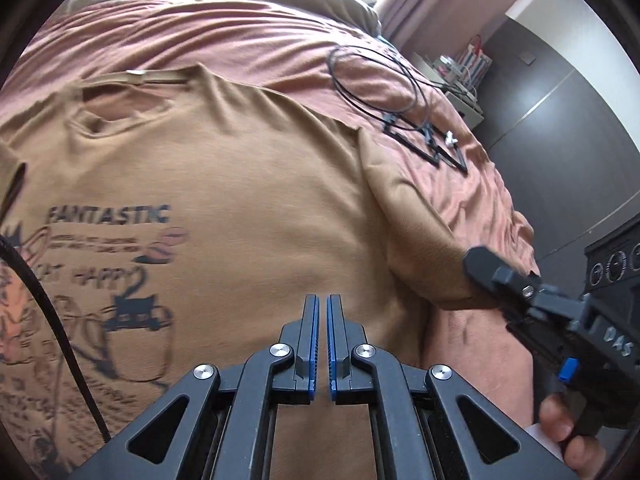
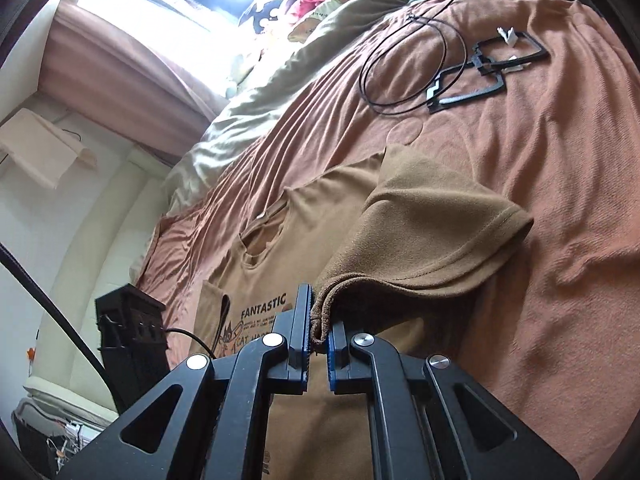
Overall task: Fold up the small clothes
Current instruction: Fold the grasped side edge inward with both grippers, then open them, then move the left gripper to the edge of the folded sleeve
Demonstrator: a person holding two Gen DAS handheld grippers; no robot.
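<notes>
Right wrist view shows the right gripper (image 2: 319, 334) clamped on the hem of the sleeve (image 2: 436, 236) of the brown T-shirt (image 2: 320, 216), lifting that edge off the rust bedspread (image 2: 560, 200), with the sleeve fanning toward 2 o'clock and a black cable loop (image 2: 408, 68) and black frames (image 2: 480, 72) lying farther up near 1 o'clock. In the left wrist view the left gripper (image 1: 322, 344) hovers over the shirt's lower chest with its blue pads (image 1: 314, 344) almost together and nothing between them; the "FANTASTIC" print (image 1: 108, 216) sits at 9 o'clock, the collar at 11 o'clock and the right gripper at 3 o'clock
</notes>
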